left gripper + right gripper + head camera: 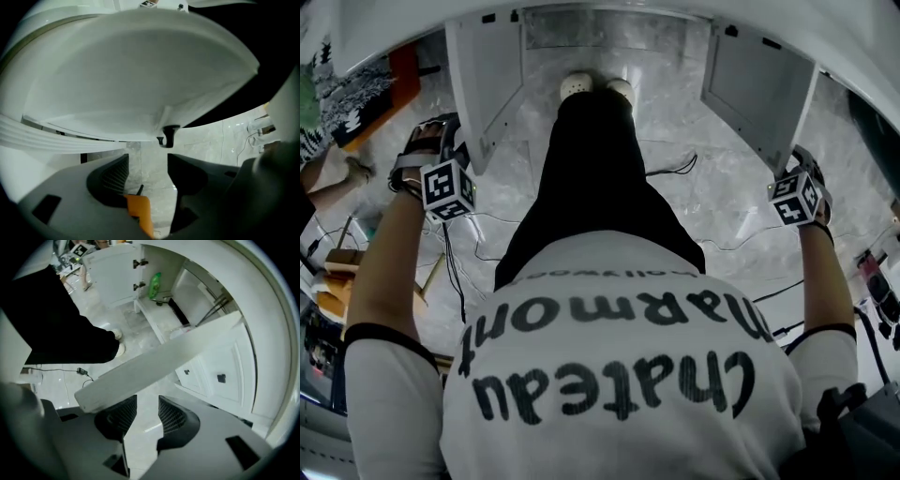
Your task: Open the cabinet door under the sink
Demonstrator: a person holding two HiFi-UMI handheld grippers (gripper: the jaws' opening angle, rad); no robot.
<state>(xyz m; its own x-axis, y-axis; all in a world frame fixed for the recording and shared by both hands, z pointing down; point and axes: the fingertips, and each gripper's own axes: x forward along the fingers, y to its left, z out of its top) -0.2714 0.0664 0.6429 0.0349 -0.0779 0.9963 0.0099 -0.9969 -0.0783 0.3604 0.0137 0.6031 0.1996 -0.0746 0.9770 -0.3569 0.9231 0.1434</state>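
— pale stone floor [703,202], shiny, all round the rig, and we stand right at the cabinet [581,28]. is the job done?

— i think so. both doors are swung wide out. the left door [483,84] sticks out by my left gripper [147,187], and the right door [759,89] by my right gripper [146,420].

— are you holding them?

— no. the left jaws are wide apart with only floor between them. the little dark knob [168,135] on the door's edge sits just past them, not touched. the right jaws are apart too. the right door's thin edge runs across just past their tips, not pinched. i can't tell if it brushes one tip.

— so what is left?

— not much, i'd say. maybe just pull both hands back.

— and further off?

— the wearer's shoes [595,87] are at the cabinet's foot. inside sit a green bottle [155,284] and thin dark hoses [213,308]. black cables [675,169] lie on the floor, and boxes [356,103] are piled far off on the left.
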